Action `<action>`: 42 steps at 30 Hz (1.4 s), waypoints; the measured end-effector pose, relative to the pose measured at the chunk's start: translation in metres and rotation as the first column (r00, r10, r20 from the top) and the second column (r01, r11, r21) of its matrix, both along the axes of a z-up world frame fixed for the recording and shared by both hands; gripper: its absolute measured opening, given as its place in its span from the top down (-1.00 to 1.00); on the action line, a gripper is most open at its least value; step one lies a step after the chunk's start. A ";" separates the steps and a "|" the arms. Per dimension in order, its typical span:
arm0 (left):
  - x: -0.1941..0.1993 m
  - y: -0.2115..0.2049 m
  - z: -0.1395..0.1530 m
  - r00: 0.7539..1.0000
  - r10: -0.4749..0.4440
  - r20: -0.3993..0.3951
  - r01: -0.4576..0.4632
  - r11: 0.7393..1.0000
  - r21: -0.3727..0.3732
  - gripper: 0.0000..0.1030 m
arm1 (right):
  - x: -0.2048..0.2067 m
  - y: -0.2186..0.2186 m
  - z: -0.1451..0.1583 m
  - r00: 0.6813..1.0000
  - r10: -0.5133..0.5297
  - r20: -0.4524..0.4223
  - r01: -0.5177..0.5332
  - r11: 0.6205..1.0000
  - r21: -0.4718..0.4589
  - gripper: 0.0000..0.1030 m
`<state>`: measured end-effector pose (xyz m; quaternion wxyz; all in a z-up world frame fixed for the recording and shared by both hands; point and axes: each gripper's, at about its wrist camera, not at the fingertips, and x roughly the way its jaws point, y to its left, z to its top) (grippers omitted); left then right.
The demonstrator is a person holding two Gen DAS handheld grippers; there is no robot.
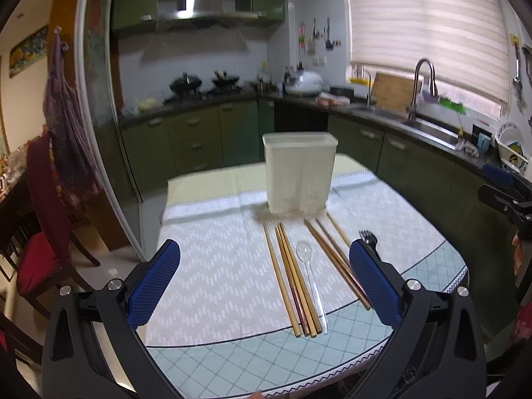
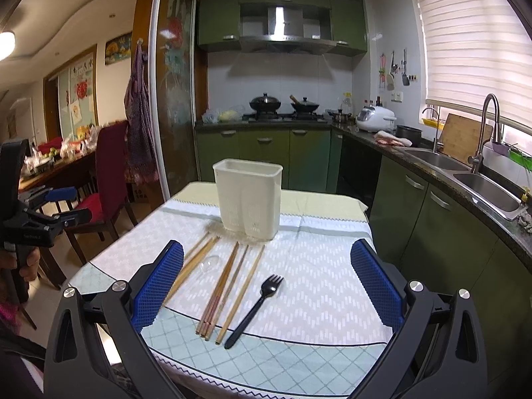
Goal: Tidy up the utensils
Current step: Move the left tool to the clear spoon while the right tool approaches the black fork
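1. Cream-white plastic utensil holder (image 2: 247,196), rectangular with perforated lower walls, stands upright toward the far edge of the table (image 2: 326,286); its inside is not visible from either wrist view.
2. Table carries a white chevron-patterned cloth over a pale green diamond-patterned cover.
3. Wooden chopsticks (image 1: 292,282) lie flat on the cloth between the holder and the near edge, in loose groups pointing toward the holder. Exact count unclear: some overlap, and some are cut off behind gripper fingers.
4. Clear plastic spoon (image 1: 307,266) lies among the chopsticks, bowl toward the holder. In the right wrist view only its bowl shows faintly; the handle is hard to make out.
5. Black plastic fork (image 2: 256,306) lies just right of the chopsticks, tines toward the holder. In the left wrist view only its tines show past the blue pad.
6. Left gripper (image 1: 264,266): fingers spread wide, nothing between them, above the near edge.
7. Right gripper (image 2: 266,269): fingers likewise spread wide, holding nothing.
8. Background kitchen counter is slightly blurred in the left wrist view.
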<state>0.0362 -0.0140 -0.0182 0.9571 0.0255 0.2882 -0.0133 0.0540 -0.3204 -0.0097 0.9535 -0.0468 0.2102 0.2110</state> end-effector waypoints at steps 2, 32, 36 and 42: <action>0.015 -0.002 -0.006 0.999 0.007 -0.048 -0.007 1.000 0.013 -0.88 | 0.012 0.003 -0.006 0.999 -0.014 -0.042 0.013 0.999 -0.029 -0.93; 0.200 -0.076 -0.149 0.761 -0.128 -0.635 0.072 0.991 -0.113 0.33 | 0.108 0.003 -0.053 0.930 -0.114 -0.348 0.094 0.993 -0.075 -0.93; 0.206 -0.079 -0.156 0.751 -0.110 -0.651 0.068 0.994 -0.090 0.46 | 0.107 0.003 -0.052 0.931 -0.117 -0.345 0.095 0.992 -0.081 -0.93; 0.216 -0.085 -0.166 0.744 -0.088 -0.663 0.058 0.996 -0.067 0.77 | 0.114 0.011 -0.059 0.921 -0.129 -0.367 0.088 0.988 -0.128 -0.93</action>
